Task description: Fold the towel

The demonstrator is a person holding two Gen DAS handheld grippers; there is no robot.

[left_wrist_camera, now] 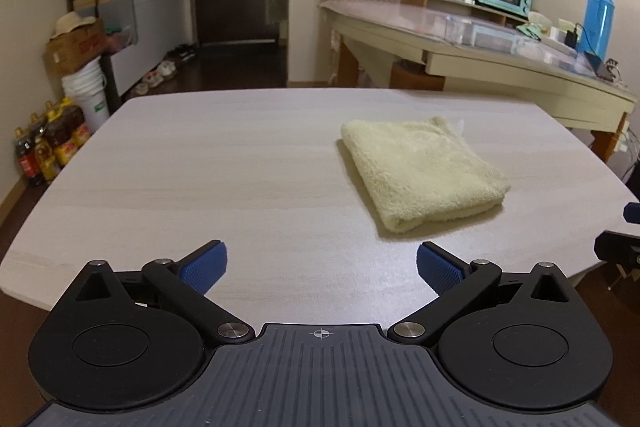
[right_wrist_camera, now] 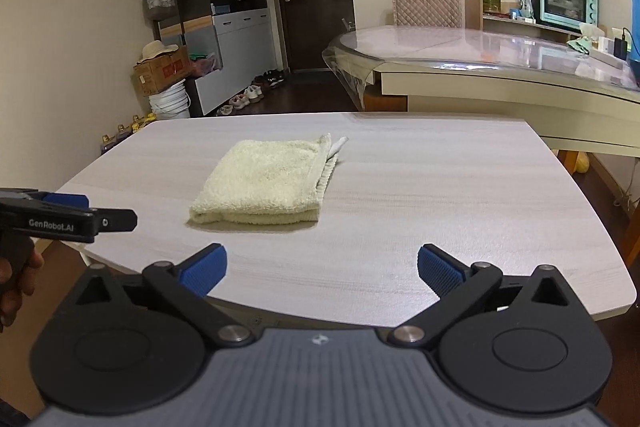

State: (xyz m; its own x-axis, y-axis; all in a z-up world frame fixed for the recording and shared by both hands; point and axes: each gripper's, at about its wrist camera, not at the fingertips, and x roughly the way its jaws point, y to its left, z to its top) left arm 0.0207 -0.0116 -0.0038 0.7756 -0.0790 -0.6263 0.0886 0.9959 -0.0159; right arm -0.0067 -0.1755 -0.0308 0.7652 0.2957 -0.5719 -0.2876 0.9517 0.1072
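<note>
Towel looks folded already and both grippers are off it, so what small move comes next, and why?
Probably none beyond drawing back: the towel lies as a compact stacked square on the table, and the left gripper and right gripper are open, holding nothing. One corner sticks out at the far edge; tuck it only if neatness matters.

Both grippers, left gripper (left_wrist_camera: 322,263) and right gripper (right_wrist_camera: 322,265): black linkage arms, silver pivot screws, blue textured pads (left_wrist_camera: 206,265), ribbed grey base; "GenRobot.AI" lettering.

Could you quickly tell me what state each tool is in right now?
Left tool: open, holding nothing, short of the towel.
Right tool: open, holding nothing.
</note>
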